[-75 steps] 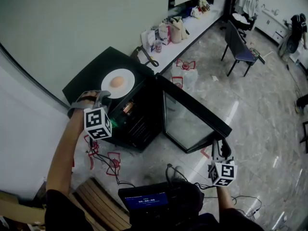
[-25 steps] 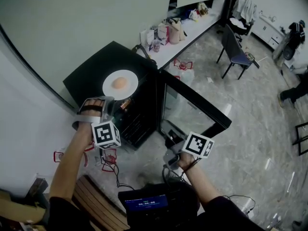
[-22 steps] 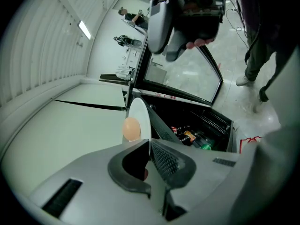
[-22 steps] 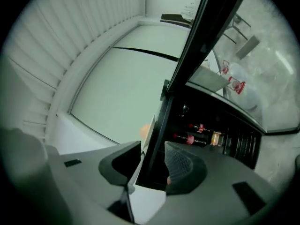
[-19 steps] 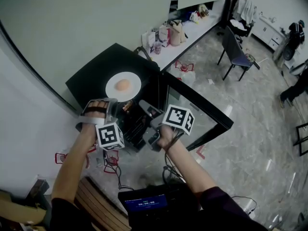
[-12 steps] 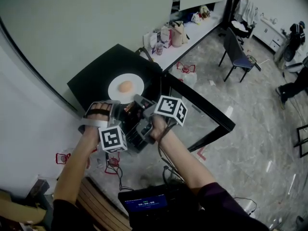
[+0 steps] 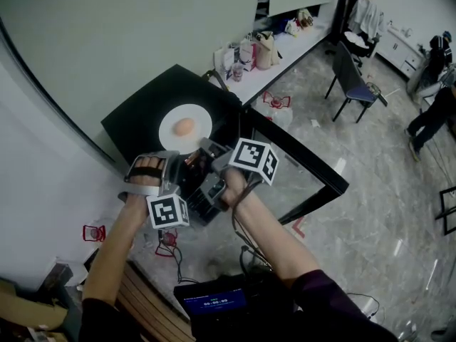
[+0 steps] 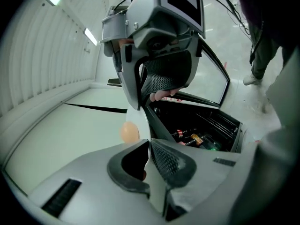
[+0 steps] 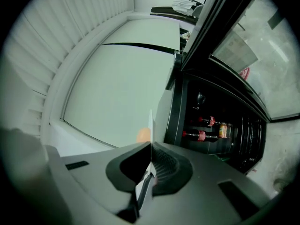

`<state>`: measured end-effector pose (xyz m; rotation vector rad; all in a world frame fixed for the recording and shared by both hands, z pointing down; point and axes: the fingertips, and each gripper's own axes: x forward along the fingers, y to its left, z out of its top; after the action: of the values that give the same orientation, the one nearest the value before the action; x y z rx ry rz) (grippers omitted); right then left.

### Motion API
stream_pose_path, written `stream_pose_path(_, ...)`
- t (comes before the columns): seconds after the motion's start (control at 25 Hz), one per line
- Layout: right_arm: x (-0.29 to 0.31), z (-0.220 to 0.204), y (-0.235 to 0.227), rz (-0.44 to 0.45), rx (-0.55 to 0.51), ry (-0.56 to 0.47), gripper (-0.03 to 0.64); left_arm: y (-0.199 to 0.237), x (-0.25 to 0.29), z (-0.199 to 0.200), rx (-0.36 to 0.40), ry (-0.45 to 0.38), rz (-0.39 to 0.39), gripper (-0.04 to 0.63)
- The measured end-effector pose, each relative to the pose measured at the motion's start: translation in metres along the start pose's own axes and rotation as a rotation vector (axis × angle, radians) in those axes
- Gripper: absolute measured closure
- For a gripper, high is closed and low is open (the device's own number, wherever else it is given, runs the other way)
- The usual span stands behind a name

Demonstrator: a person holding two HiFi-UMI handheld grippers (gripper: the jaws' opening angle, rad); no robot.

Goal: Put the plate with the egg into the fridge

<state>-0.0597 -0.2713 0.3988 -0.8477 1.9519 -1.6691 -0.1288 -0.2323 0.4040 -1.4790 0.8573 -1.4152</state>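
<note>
Steadiness first: with left gripper (image 8: 149,145) and right gripper (image 9: 151,153) jaws, the right's only just closed, both clamped on the rim of the plate (image 7: 198,115) atop the fridge (image 7: 140,120), lift level, keeping the egg (image 7: 184,126) centred.

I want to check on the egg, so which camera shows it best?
The head view: the whole egg shows from above on the plate. Both gripper views catch it from the side, partly cut off by the plate's rim.

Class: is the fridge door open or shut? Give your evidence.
Open. The glass door swings out from the fridge, and bottles show on its shelves.
</note>
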Motion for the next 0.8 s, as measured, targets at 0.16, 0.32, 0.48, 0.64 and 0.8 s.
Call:
stream_pose_path(0.16, -0.003, -0.005, -0.005, 0.013, 0.057, 0.001, 0.604, -0.003, -0.007, 0.002, -0.037, -0.015, 0.009, 0.577)
stream_pose_path(0.32, -0.008, -0.01, -0.008, 0.03, 0.096, -0.008, 0.604, -0.003, -0.014, 0.002, -0.041, -0.02, 0.02, 0.577)
stream_pose_path(0.48, -0.016, -0.011, -0.01, 0.056, 0.123, -0.024, 0.606, -0.002, -0.025, 0.0, -0.084, -0.042, 0.032, 0.577)
stream_pose_path(0.64, -0.035, -0.014, -0.009, 0.053, 0.148, -0.044, 0.605, 0.012, -0.045, 0.006, -0.202, -0.098, 0.069, 0.577)
stream_pose_path(0.8, -0.047, -0.013, -0.005, 0.058, 0.147, -0.081, 0.606, 0.038, -0.067, 0.006, -0.442, -0.197, 0.129, 0.577)
